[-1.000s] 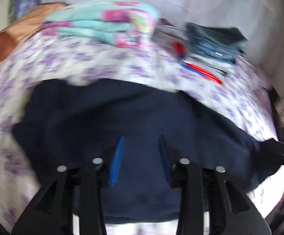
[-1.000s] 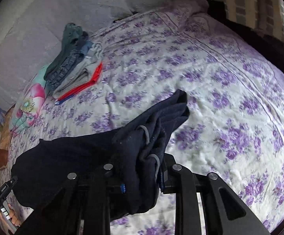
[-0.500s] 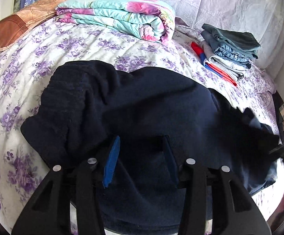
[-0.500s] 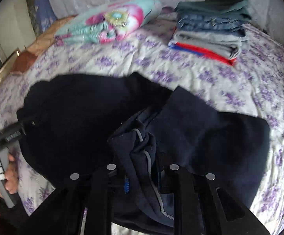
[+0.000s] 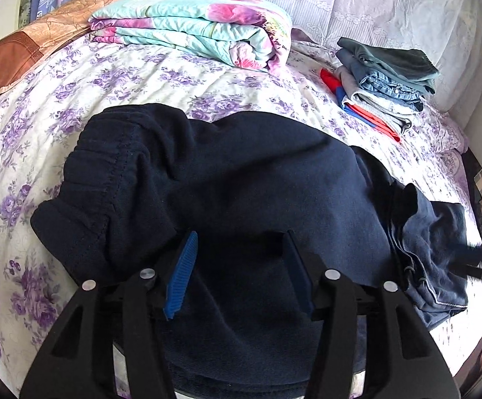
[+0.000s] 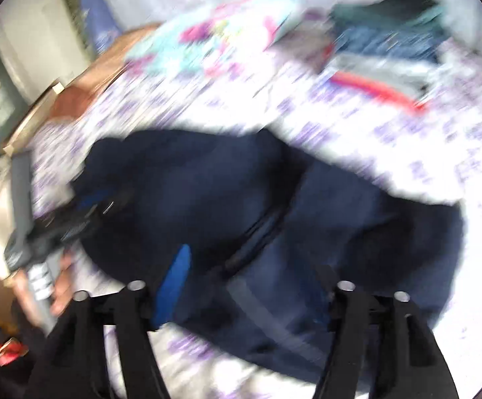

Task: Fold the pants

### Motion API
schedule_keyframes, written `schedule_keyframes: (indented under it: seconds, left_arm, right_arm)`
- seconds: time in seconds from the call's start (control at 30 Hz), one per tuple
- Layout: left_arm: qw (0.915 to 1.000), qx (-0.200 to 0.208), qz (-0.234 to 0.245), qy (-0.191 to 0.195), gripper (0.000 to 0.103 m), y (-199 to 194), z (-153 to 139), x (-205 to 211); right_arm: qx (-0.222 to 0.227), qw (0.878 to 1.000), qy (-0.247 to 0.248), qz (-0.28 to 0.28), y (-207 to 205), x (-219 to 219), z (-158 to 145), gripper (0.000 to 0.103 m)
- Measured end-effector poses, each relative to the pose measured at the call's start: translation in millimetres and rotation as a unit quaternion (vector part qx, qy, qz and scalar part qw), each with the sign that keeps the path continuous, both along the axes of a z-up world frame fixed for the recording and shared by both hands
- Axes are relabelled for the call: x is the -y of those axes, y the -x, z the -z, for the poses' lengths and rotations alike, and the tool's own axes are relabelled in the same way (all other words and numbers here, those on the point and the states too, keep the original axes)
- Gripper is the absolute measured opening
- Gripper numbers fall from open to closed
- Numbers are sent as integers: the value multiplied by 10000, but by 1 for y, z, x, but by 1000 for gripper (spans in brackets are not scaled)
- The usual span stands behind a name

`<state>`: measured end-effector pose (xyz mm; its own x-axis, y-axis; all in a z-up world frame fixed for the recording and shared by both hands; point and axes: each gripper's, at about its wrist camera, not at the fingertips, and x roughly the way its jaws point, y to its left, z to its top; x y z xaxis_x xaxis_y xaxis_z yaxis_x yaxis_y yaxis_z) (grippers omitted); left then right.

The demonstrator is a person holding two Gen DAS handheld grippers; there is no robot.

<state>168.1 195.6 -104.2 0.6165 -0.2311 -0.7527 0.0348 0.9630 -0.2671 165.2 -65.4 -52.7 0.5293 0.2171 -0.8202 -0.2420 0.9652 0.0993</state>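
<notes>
While both sets of jaws were opening, the dark navy fleece pants (image 5: 247,179) lay folded over in a heap on the white bedsheet with purple flowers (image 5: 84,99). Left gripper (image 5: 239,276): released, pads apart over the cloth, nothing clamped. Right gripper (image 6: 251,286): released, wide, above the pants; view blurred. Behind: folded turquoise floral quilt (image 5: 191,30); stack of folded clothes (image 5: 384,76).

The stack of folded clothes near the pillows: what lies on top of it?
A dark green garment tops the stack of folded clothes, above denim; lower layers show only their edges.
</notes>
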Motion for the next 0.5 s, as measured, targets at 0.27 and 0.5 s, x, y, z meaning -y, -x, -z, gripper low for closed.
schedule_keyframes:
  seconds: [0.27,0.5]
  left_arm:
    - [10000,30,5,2,57,0,0,1]
    - [9999,52,42,-134,63,0,0,8]
  right_arm:
    - [-96,9974,-274,660,-58,40,43,8]
    - [-545,9933,-613,810,-70,55,69,4]
